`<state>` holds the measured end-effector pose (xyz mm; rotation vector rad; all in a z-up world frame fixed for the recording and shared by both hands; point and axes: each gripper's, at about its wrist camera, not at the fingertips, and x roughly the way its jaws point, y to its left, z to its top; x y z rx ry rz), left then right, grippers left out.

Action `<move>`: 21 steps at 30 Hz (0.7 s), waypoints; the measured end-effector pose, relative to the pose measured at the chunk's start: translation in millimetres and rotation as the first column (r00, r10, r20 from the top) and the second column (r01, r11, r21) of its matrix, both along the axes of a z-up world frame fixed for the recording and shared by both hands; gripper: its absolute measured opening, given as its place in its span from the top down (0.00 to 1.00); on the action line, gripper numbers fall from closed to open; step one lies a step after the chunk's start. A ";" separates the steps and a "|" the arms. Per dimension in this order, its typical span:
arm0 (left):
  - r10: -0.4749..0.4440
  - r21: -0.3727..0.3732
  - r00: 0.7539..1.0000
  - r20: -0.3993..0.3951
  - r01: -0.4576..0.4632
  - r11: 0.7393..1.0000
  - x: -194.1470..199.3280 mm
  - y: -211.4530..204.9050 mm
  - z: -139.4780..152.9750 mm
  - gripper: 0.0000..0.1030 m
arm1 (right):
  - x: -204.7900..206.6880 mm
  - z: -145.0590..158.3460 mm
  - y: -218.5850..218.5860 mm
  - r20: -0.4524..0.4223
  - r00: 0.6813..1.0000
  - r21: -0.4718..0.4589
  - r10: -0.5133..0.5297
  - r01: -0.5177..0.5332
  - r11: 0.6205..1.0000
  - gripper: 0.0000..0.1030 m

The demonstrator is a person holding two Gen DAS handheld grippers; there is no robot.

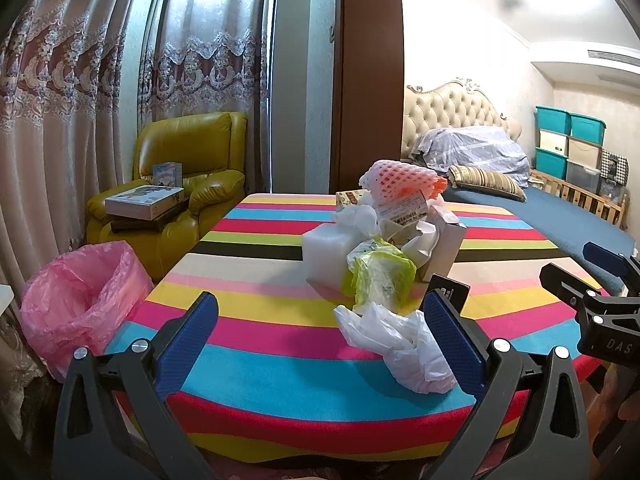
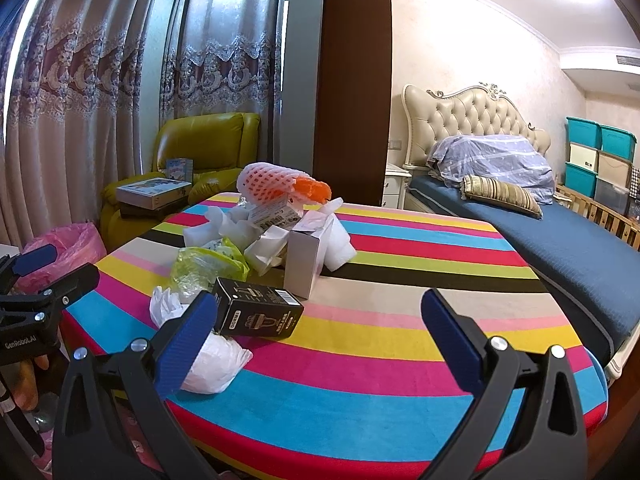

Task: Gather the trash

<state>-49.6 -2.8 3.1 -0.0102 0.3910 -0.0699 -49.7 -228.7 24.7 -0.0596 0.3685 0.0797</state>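
A heap of trash lies on the striped tablecloth (image 1: 260, 264): a crumpled white plastic bag (image 1: 404, 344) nearest me, a yellow-green wrapper (image 1: 384, 276), a white foam block (image 1: 324, 256), a grey carton (image 1: 446, 240) and an orange-and-white foam net (image 1: 400, 180) on top. My left gripper (image 1: 320, 312) is open, its right finger beside the white bag. My right gripper (image 2: 320, 312) is open too, over the cloth. A black box (image 2: 256, 312) lies by its left finger, with the white bag (image 2: 212, 364), green wrapper (image 2: 204, 260), grey carton (image 2: 306, 264) and foam net (image 2: 280, 184) beyond.
A bin lined with a pink bag (image 1: 76, 300) stands on the floor left of the table (image 2: 400, 360). Behind it is a yellow armchair (image 1: 192, 176) carrying boxes. A bed with a blue sheet (image 2: 560, 240) runs along the right. Curtains hang at the back left.
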 end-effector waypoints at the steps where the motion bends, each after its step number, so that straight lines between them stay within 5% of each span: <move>1: 0.000 -0.001 1.000 0.000 0.000 1.000 -0.2 0.1 -0.2 0.06 | 0.6 -0.4 0.2 -0.003 1.000 0.002 0.000 0.000 1.000 0.04; 21: -0.002 0.005 1.000 0.000 0.002 1.000 -1.2 -0.7 -2.7 0.06 | 1.7 -0.4 -5.2 -0.028 1.000 0.055 0.003 -0.001 0.999 0.04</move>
